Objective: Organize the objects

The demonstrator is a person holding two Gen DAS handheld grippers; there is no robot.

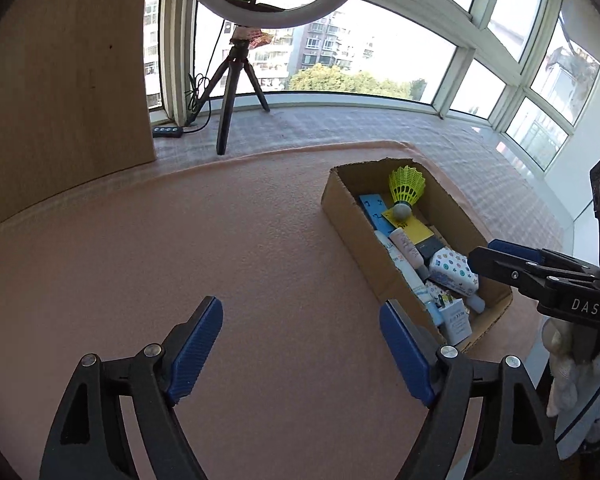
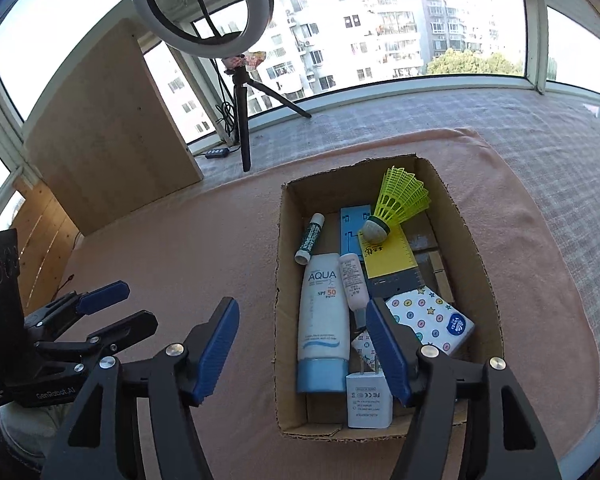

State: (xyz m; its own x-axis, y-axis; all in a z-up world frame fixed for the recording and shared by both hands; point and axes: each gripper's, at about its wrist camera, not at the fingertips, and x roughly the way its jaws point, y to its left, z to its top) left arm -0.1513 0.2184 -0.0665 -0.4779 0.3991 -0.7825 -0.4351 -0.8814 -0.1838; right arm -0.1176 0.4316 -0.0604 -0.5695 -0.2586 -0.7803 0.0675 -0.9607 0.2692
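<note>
An open cardboard box (image 2: 484, 280) sits on the pink cloth (image 2: 204, 264); it also shows in the left wrist view (image 1: 348, 216). It holds a yellow shuttlecock (image 2: 400, 204), a white AQUA sunscreen tube (image 2: 322, 320), a small pink tube (image 2: 353, 280), a green-labelled stick (image 2: 310, 240), a patterned tissue pack (image 2: 432, 316), a white charger (image 2: 369, 402), and blue and yellow cards. My right gripper (image 2: 302, 344) is open and empty over the box's near left wall. My left gripper (image 1: 300, 344) is open and empty above bare cloth, left of the box.
A ring light on a black tripod (image 2: 242, 120) stands at the back by the windows, with a cable remote (image 2: 218, 153) at its foot. A wooden board (image 2: 112, 136) leans at the back left. A checked cloth (image 2: 540, 152) covers the sill beyond the pink cloth.
</note>
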